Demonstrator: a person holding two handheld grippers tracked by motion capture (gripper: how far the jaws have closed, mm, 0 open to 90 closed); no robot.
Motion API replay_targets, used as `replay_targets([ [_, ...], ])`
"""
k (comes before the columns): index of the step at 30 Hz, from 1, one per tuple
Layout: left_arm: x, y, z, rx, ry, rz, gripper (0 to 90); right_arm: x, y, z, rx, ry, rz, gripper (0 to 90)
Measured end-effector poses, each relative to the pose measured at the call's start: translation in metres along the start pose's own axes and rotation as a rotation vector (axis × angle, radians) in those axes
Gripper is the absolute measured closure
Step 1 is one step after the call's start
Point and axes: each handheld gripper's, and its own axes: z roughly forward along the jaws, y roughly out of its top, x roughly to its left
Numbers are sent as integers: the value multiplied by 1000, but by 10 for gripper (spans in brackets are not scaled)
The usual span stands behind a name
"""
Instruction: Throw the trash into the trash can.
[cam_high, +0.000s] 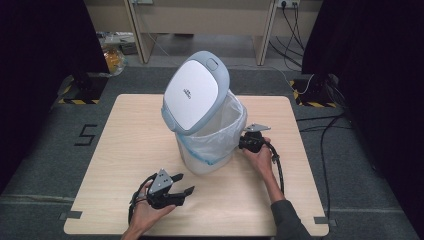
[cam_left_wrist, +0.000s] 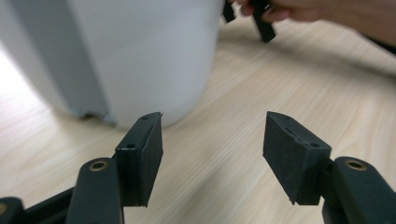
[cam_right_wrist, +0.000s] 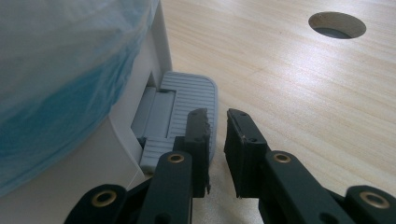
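One bin (cam_high: 210, 135) with one raised lid (cam_high: 195, 92) stands on the table (cam_high: 125, 135). The right gripper (cam_right_wrist: 217, 121), jaws narrow, presses its one pedal (cam_right_wrist: 189, 100); the left gripper (cam_left_wrist: 212, 140) gapes wide, holding nothing.

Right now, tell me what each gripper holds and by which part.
Nothing is held. The left gripper is open over bare table. The right gripper, shut and empty, rests on the bin's foot pedal.

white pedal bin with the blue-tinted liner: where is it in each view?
High view: white pedal bin at table centre, lid raised.
Left gripper view: upper left, its white wall beyond the open jaws.
Right gripper view: left edge, grey foot pedal under the closed jaws.
Shared landmark: light wooden table.
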Motion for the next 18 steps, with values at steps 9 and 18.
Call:
replay_targets([
  [9,19,-24,-3,77,41,-13,369,0,0,0,0,-1,-1,788],
  [18,26,-27,-6,182,58,-8,337,0,0,0,0,-1,0,788],
])
